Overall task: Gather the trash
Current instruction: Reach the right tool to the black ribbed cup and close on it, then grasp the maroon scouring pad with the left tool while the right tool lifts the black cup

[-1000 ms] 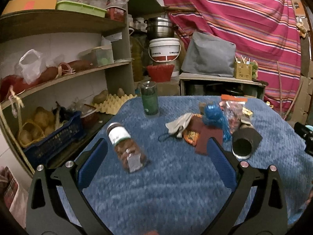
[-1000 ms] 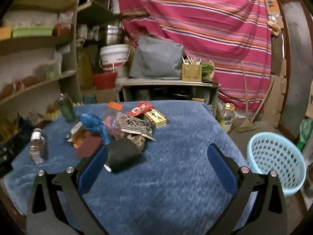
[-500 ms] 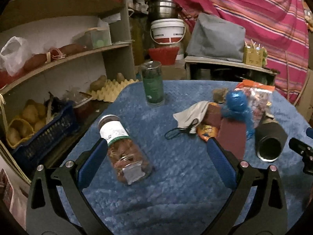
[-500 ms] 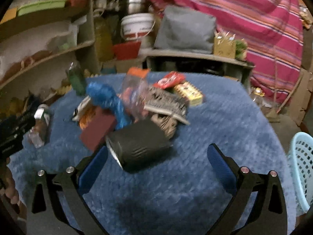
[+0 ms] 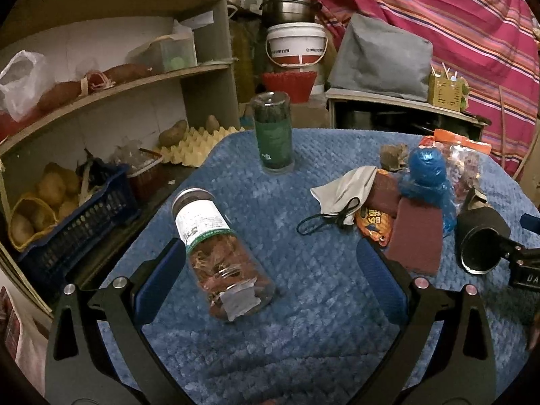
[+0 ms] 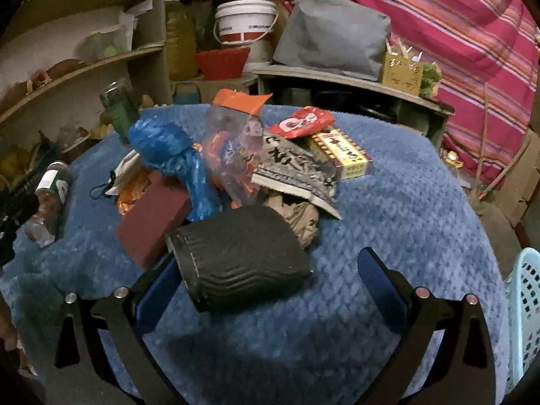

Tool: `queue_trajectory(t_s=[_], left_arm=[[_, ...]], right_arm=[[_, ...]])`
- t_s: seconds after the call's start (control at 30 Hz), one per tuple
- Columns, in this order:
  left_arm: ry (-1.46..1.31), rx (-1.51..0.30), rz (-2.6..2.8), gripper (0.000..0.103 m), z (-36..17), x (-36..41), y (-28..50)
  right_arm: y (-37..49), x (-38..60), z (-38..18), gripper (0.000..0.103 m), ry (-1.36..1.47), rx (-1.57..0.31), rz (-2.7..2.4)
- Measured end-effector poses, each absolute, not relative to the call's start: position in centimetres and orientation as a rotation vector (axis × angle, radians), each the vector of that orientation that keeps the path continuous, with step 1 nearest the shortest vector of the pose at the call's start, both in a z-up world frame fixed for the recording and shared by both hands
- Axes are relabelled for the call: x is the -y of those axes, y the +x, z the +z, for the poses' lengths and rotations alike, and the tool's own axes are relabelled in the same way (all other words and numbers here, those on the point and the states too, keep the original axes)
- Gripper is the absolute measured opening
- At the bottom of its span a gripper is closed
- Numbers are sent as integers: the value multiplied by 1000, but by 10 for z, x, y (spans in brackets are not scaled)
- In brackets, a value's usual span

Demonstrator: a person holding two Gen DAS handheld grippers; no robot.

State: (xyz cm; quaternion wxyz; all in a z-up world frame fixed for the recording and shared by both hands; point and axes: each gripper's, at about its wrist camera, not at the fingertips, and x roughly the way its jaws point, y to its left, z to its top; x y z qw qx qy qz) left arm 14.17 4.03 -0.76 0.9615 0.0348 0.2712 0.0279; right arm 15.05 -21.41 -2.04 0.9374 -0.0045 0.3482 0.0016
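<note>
Left tongs (image 5: 270,266) spread wide w/ the jar (image 5: 221,260) lying on its side between the fingers, close to the left one, not pinched. Right tongs (image 6: 270,280) spread wide too; the black cup (image 6: 239,256) lies on its side between them, near the left finger. Trash pile sits on the blue cloth (image 6: 388,222), behind the cup. Counted: 2 jars (1 lying, 1 green jar (image 5: 272,133) standing), 1 black cup, 1 blue bag (image 6: 172,155), 1 brown box (image 6: 153,219), 1 basket (image 6: 524,307) at far right.

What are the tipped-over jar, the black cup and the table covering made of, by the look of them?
The jar looks like clear glass or hard plastic: its contents show through, with a paper label. The black cup seems to be matte ribbed paperboard, judging by its wavy embossing. The table covering looks like soft blue fleece with a quilted pile.
</note>
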Motion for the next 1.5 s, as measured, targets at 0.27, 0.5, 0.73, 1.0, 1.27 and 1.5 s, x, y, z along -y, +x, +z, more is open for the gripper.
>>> queue_trajectory(t_s=[0.27,0.5,0.73,1.0,1.27,1.5], left_arm=[[133,-537,36,98,-12,-19,141],[94,-567,-31,98,-14,-2,147],[120,-615,-124,98,-24,35,159],[188,-680,-210,98,-38,76,183],[180,-804,-260,98,-56,84,210],[155,-824,-289,68,-58,81,209]], right_arm=[[151,209,-23,77,-11,-725,102],[130,219,-9,75,3,-676,135],[100,265,8,74,60,-604,42],[100,315,5,74,156,-599,-54],[103,329,-3,74,213,-608,-56],[101,330,-5,74,220,-608,-53]])
